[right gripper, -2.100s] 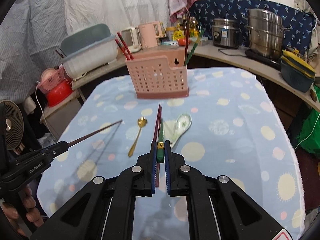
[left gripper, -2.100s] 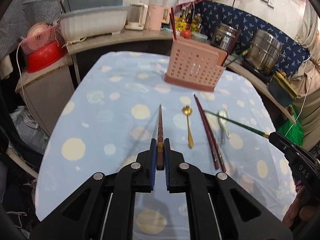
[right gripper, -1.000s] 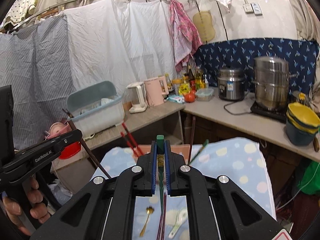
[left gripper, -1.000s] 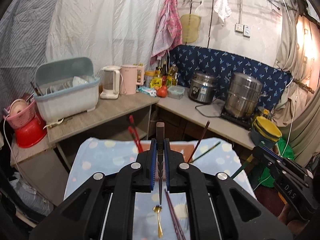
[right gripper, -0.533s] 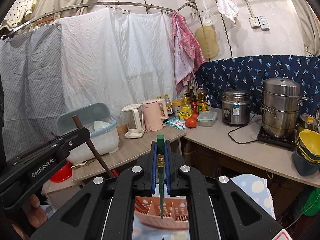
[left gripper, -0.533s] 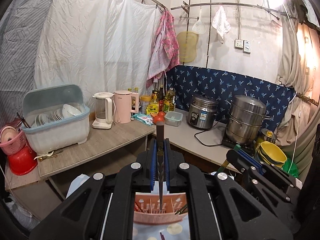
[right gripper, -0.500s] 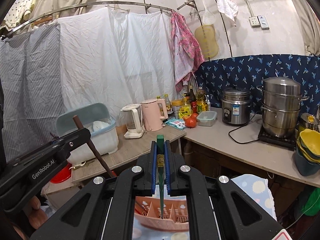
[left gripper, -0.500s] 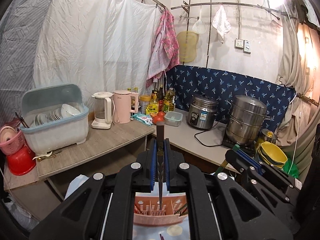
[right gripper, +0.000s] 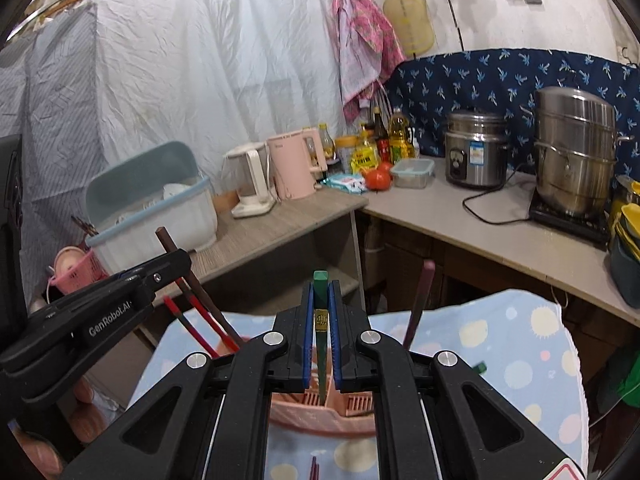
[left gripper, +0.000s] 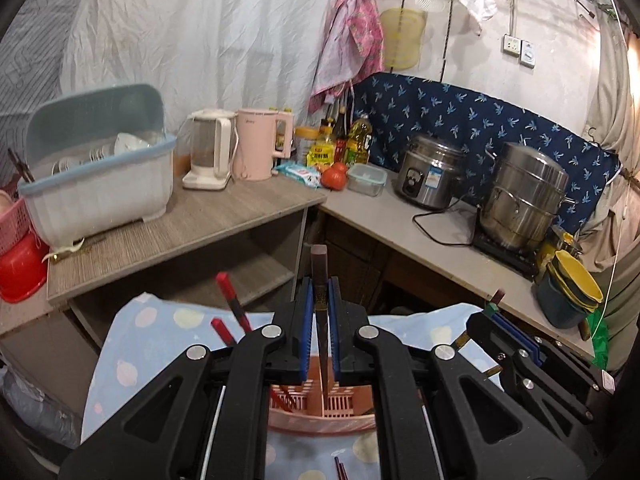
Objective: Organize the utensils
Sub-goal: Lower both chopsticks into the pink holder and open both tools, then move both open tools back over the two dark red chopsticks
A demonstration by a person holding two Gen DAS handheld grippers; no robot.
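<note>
Two hand-held tools hang side by side over a pink slotted basket (left gripper: pixel 320 408) that stands on a counter (right gripper: pixel 520 344) covered with a pale blue spotted cloth. The left tool (left gripper: pixel 320 344) is clamped on a dark brown chopstick (left gripper: pixel 319 280), held upright with its tip pointing down into the basket. The right tool (right gripper: pixel 321 344) is clamped the same way on a green chopstick (right gripper: pixel 320 312), whose tip also points into one of the basket's compartments; whether either tip touches the bottom is hidden.

The step in hand looks like dropping each chopstick into the basket. The next move probably calls for lowering a little further, then letting the grips go so the sticks fall in and lean.

Room is tight. Red chopsticks (right gripper: pixel 192 320) already lean out of the basket's left side and a purplish one (right gripper: pixel 420 304) stands at its right, so each tool should come straight down between them. The two tools sit close together. More utensils lie on the cloth in front of the basket, only partly in view.
</note>
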